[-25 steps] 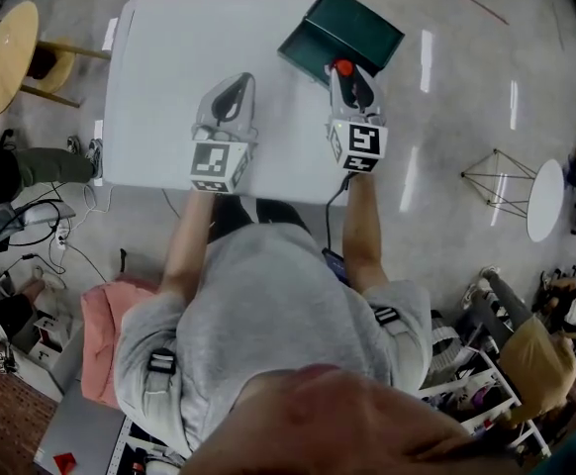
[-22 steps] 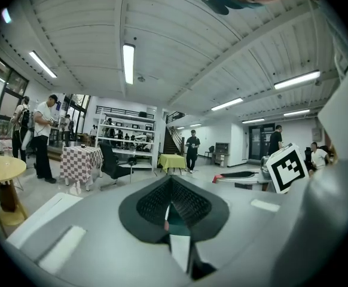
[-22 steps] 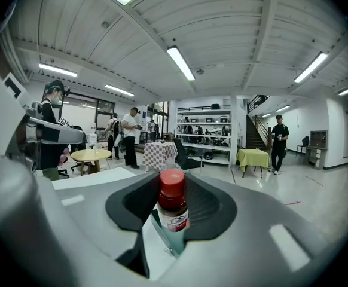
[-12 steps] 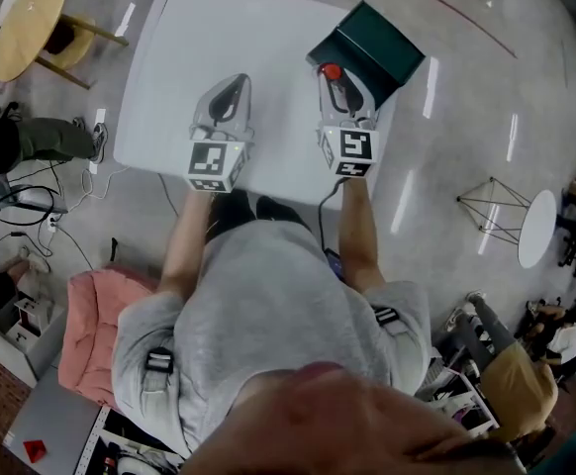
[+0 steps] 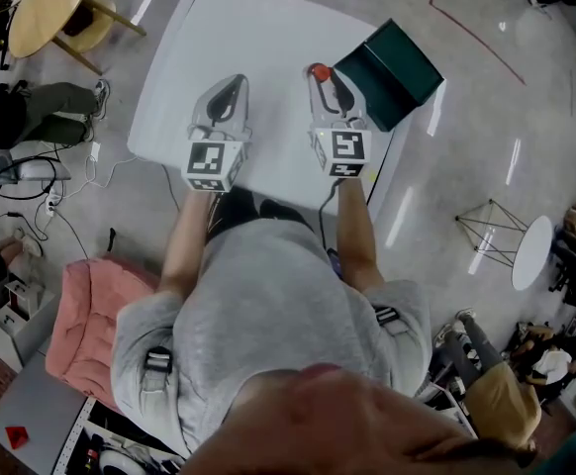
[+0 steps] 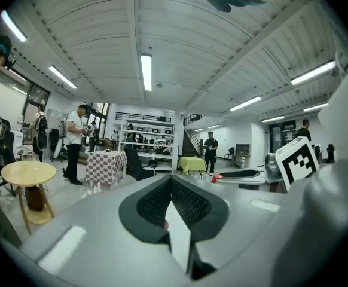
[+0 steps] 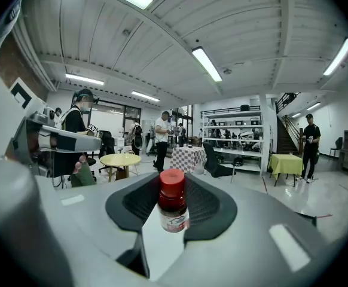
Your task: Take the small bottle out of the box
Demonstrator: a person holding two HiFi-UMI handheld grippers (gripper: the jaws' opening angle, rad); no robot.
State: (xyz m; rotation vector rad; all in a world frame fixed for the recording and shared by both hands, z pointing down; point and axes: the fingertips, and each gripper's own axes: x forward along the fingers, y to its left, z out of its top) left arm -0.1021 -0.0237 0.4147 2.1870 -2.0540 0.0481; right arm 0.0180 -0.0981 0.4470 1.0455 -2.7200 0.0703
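The small bottle (image 7: pixel 173 208), dark glass with a red cap (image 5: pixel 319 71), stands upright between the pads of my right gripper (image 5: pixel 324 79), which is shut on it. It hangs over the white table (image 5: pixel 219 38), to the left of the dark green box (image 5: pixel 392 72) and apart from it. The box lies at the table's right edge with its flap open. My left gripper (image 5: pixel 230 89) hovers over the table's near middle, shut, with nothing between its pads (image 6: pixel 180 202). In the left gripper view the right gripper (image 6: pixel 252 175) shows off to the right.
A round wooden table (image 5: pixel 55 3) and a seated person's legs (image 5: pixel 31 102) are left of the table, with cables on the floor. A pink seat (image 5: pixel 85 315) is near left. A wire-frame stand (image 5: pixel 486 231) and a white round table (image 5: pixel 530 255) are at right. People stand farther off.
My right gripper has carried the bottle left, from the box's edge to a spot over the table clear of the box. The left gripper has shifted along with it, still shut.
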